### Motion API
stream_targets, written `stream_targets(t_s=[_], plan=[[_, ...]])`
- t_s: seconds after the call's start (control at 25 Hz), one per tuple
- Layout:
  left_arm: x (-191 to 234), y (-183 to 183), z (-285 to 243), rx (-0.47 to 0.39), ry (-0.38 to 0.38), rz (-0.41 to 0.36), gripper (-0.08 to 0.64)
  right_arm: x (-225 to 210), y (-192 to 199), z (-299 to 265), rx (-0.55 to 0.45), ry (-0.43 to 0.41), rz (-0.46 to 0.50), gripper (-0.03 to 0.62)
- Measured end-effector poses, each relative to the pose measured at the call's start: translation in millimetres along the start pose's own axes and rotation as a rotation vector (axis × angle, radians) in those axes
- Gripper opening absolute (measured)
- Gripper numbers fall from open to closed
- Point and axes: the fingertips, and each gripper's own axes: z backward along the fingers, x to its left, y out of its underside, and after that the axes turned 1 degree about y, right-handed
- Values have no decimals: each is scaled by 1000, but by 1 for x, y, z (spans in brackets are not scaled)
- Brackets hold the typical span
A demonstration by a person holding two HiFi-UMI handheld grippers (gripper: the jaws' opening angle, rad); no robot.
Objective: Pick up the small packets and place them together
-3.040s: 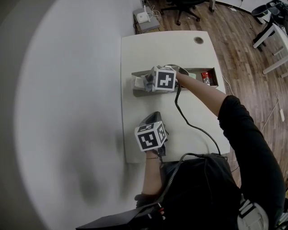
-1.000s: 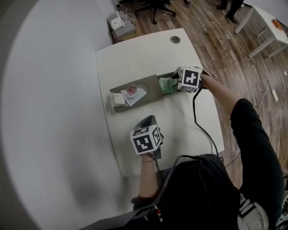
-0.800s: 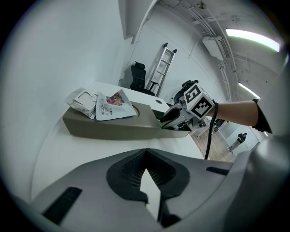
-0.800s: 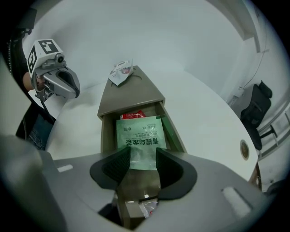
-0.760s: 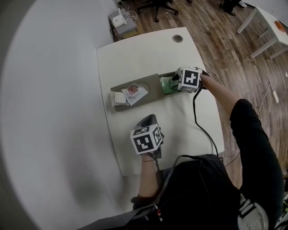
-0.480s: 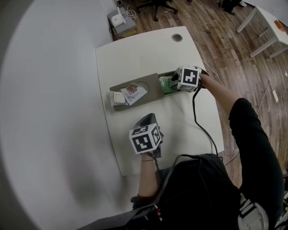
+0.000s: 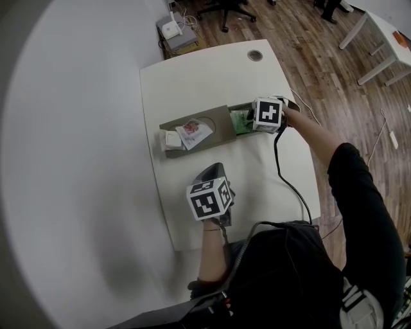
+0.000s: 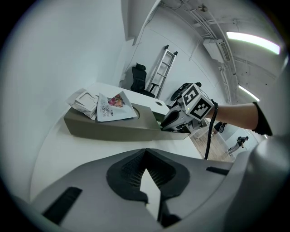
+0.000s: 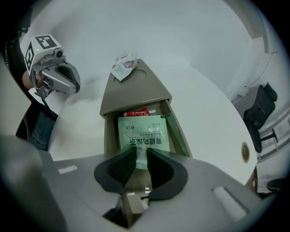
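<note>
Changed against the earlier frames: right gripper (image 9: 141, 156), formerly over the left end of the grey box (image 9: 131, 88), now stands at the open compartment at its right end, pointing steeply down; its jaws have just been closing and now pinch the near edge of the green packet (image 9: 144, 131), which lies flat in that compartment. One printed packet (image 7: 192, 132) with a pink picture, not seen three seconds ago, rests on the box lid, overlapping the white packets (image 7: 171, 139) at the lid's left end. Left gripper (image 8: 145, 155) unchanged in place, near the front edge of the table (image 7: 212, 71), well apart from the box, its fingers pressed together at the tips with nothing between them. Also in the compartment: a red packet (image 9: 136, 112), partly under the far edge of the green one; a darker green item (image 9: 176, 133) along the right wall, kind not readable. Around: a black cable (image 7: 282, 173) trailing from the right gripper across the table, a round grommet hole (image 7: 255, 55) near the far edge, an office chair (image 7: 225, 9) and a small white device (image 7: 170, 29) on the wood floor (image 7: 321, 58). Nothing lies between the right gripper and the stacked packets but bare lid.
</note>
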Motion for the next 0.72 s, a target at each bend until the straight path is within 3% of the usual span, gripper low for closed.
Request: stream_targets(t_s=[0.28,0.72], plan=[[4,1,4,-7,-9,7,-3,2,3,3,13,12,18,33],[-2,-1,7,-19,-2,-7,-3,-7,10,30,-27,74,-28,26]])
